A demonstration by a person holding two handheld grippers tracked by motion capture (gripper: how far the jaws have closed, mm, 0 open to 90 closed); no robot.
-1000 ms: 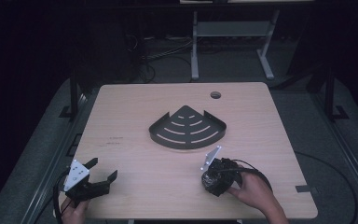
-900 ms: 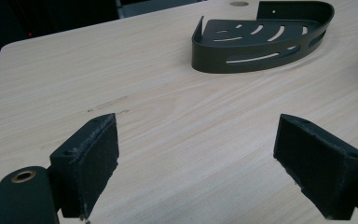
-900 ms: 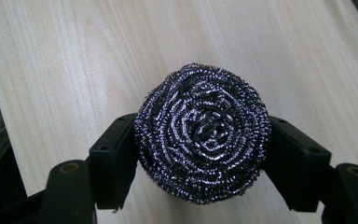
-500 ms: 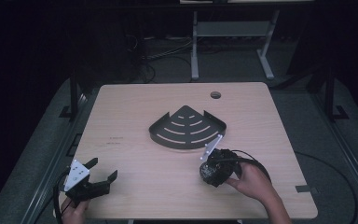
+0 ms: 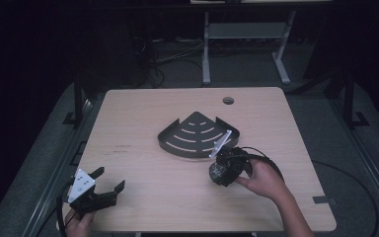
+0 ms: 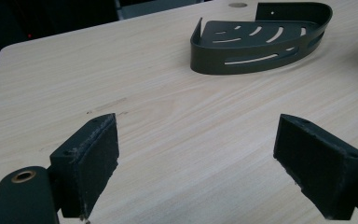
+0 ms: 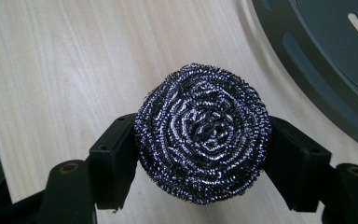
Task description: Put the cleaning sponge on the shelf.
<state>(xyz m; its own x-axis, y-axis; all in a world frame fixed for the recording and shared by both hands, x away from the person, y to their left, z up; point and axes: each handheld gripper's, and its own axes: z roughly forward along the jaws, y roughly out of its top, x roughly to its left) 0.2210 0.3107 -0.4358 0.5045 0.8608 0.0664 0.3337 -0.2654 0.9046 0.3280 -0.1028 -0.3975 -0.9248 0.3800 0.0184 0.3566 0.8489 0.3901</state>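
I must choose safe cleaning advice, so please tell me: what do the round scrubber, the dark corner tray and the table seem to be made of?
Scrubber: most likely coiled steel wire; its tangled strands glint silver. Tray: probably thin sheet metal with a matte dark coating; it has sharp, thin walls and cut slots. Table: pale wood-grain surface, perhaps laminate; smooth, with little shine.

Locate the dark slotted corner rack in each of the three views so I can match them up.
High view: the corner rack sits at the table's centre, just beyond the right hand-held gripper.
Left gripper view: the rack lies at upper right, far past the open jaws.
Right gripper view: its edge fills the upper right corner, beside the steel scourer clamped in the jaws.
Shared landmark: the light wood table.
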